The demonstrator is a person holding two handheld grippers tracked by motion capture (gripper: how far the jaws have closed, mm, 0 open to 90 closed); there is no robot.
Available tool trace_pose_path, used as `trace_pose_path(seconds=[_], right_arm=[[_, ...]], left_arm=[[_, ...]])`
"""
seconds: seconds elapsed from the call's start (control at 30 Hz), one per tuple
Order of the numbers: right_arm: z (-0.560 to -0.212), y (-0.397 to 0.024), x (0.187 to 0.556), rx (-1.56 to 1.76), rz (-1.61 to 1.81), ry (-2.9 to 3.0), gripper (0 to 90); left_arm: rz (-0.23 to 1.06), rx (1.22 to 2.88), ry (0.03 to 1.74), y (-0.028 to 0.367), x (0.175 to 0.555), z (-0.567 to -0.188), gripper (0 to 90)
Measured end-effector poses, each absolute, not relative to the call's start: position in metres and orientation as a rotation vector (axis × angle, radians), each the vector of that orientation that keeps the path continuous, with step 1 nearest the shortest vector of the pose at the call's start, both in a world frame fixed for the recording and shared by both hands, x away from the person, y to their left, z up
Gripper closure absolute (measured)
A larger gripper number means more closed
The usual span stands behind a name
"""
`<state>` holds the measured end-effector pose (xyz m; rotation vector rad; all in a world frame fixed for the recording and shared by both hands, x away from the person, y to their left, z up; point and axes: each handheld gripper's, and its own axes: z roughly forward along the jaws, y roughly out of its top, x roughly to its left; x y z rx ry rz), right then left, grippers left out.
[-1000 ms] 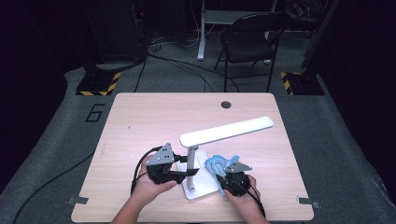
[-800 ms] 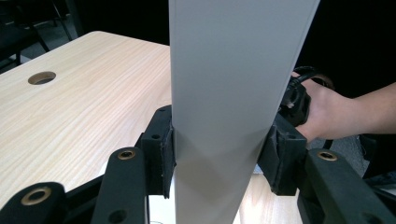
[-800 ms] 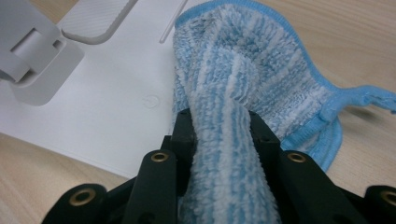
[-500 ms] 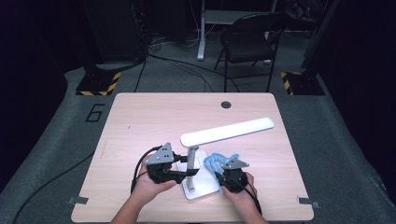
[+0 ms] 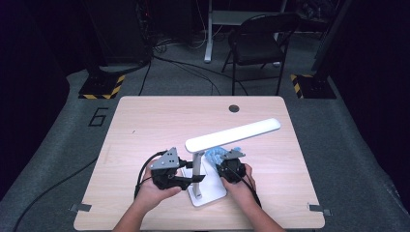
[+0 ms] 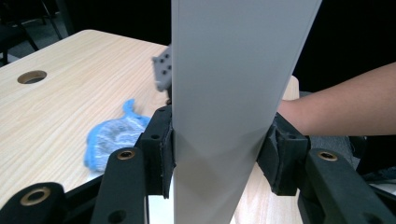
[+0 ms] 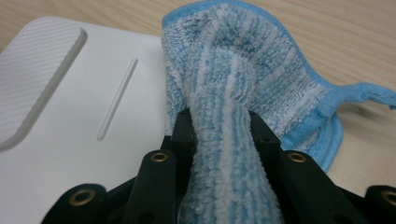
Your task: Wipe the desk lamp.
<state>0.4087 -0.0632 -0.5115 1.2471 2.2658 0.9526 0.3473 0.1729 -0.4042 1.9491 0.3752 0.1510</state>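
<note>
A white desk lamp stands near the table's front edge, with a flat base, an upright post and a long head. My left gripper is shut on the post, its pads pressing both sides. My right gripper is shut on a blue and white striped cloth. In the right gripper view the bunched cloth fills the gap between the jaws and lies over the edge of the lamp base.
A round cable hole sits in the wooden table near its far edge. A black chair and cables stand on the floor beyond. The person's right forearm crosses behind the post.
My right gripper has slid away from the person and a little left, dragging the cloth across the lamp base toward the post. The left gripper and the lamp have stayed still.
</note>
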Motion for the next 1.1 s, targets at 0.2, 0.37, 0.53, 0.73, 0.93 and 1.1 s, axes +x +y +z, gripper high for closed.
trace_pose_path(seconds=[0.2, 0.37, 0.53, 0.73, 0.93, 1.1], right_arm=[[-0.510, -0.055, 0.426, 1.247, 0.936, 2.278, 68.0], [-0.510, -0.057, 0.433, 1.256, 0.968, 2.276, 66.4], [-0.507, -0.061, 0.430, 1.271, 0.990, 2.277, 66.3], [-0.509, -0.062, 0.415, 1.232, 0.989, 2.268, 67.5], [-0.510, -0.078, 0.392, 1.206, 1.016, 2.299, 67.5], [-0.508, -0.092, 0.373, 1.204, 1.031, 2.343, 67.3]], left_arm=[[0.151, 1.946, 0.375, 0.173, 0.347, -0.405, 51.7], [0.165, 1.944, 0.381, 0.173, 0.346, -0.405, 51.7], [0.167, 1.939, 0.382, 0.173, 0.345, -0.405, 51.7], [0.170, 1.939, 0.386, 0.172, 0.345, -0.405, 51.8], [0.175, 1.935, 0.390, 0.172, 0.345, -0.406, 51.8], [0.177, 1.940, 0.393, 0.172, 0.344, -0.405, 51.8]])
